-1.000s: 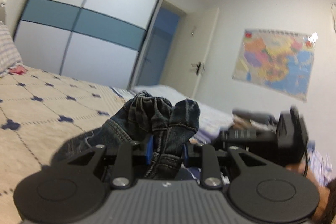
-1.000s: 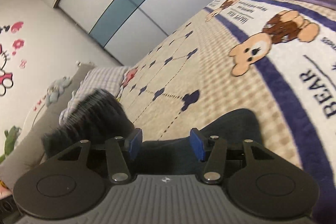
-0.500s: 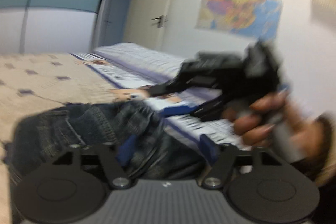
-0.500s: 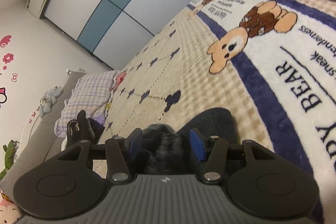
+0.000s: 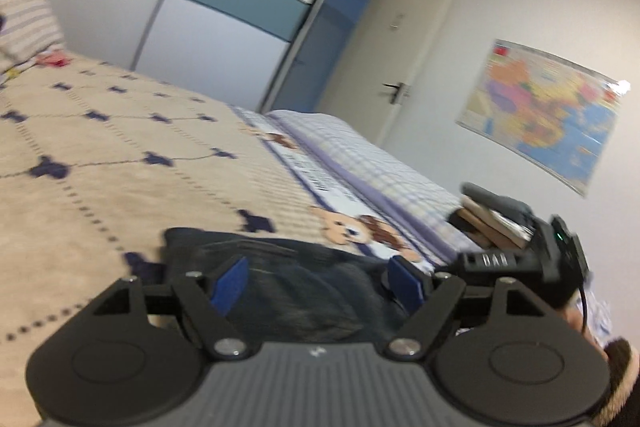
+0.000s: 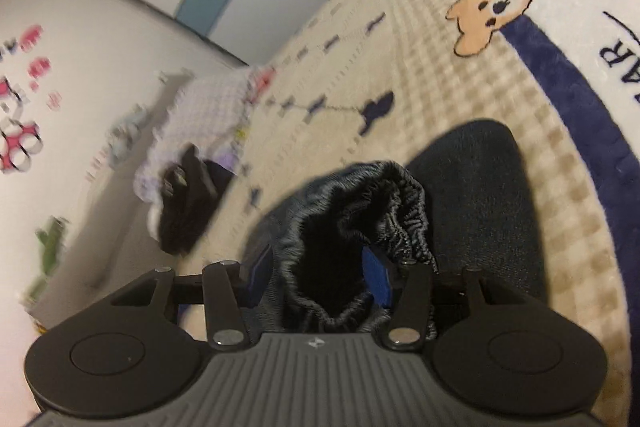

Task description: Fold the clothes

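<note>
Dark jeans (image 5: 304, 291) on bedspread (image 5: 120, 179); left gripper (image 5: 320, 281) spread wide above denim; right gripper (image 6: 316, 277) straddles bunched waistband (image 6: 372, 203), grip unclear; flatten bunch before creasing

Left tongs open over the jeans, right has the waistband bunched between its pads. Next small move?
Probably close the right tongs on the gathered waistband: it sits bunched between the blue pads, which look slightly apart. The left tongs are wide open above the jeans lying flat on the blanket, holding nothing, so the right side seems to need a firm grip before lifting.
</note>
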Demonstrator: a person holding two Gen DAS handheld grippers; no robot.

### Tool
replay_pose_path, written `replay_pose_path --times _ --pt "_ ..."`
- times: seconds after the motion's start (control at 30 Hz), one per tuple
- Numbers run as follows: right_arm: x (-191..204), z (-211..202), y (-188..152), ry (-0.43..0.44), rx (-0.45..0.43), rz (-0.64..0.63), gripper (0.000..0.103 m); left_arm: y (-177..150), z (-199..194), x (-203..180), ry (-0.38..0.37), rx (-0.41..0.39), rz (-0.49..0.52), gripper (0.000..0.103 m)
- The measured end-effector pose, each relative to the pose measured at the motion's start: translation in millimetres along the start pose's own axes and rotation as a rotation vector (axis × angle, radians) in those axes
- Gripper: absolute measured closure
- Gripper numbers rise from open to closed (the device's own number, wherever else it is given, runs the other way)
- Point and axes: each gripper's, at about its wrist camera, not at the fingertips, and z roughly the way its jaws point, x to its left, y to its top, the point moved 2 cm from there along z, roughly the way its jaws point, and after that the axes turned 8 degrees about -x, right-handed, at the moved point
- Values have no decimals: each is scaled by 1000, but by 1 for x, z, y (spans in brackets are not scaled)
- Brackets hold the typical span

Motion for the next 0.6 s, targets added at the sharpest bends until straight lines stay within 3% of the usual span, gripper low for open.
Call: replay_pose_path --times 0.07,0.1,0.2,0.4,0.5,0.6 --pt "7 3 -2 11 5 -43 85 2 -1 8 23 -2 -12 25" --pt "10 2 -2 25 5 -46 91 3 -1 11 35 -3 -18 25" --pt "26 -11 5 42 -60 -86 92 5 -3 22 66 -7 -38 25" --pt "63 -38 22 126 -142 -175 92 1 -1 16 3 -3 -62 26" --pt "57 -49 28 120 -150 -171 92 -5 6 8 -31 22 -50 26" --pt "35 -49 29 57 -122 -149 92 -13 14 0 -68 64 -26 26"
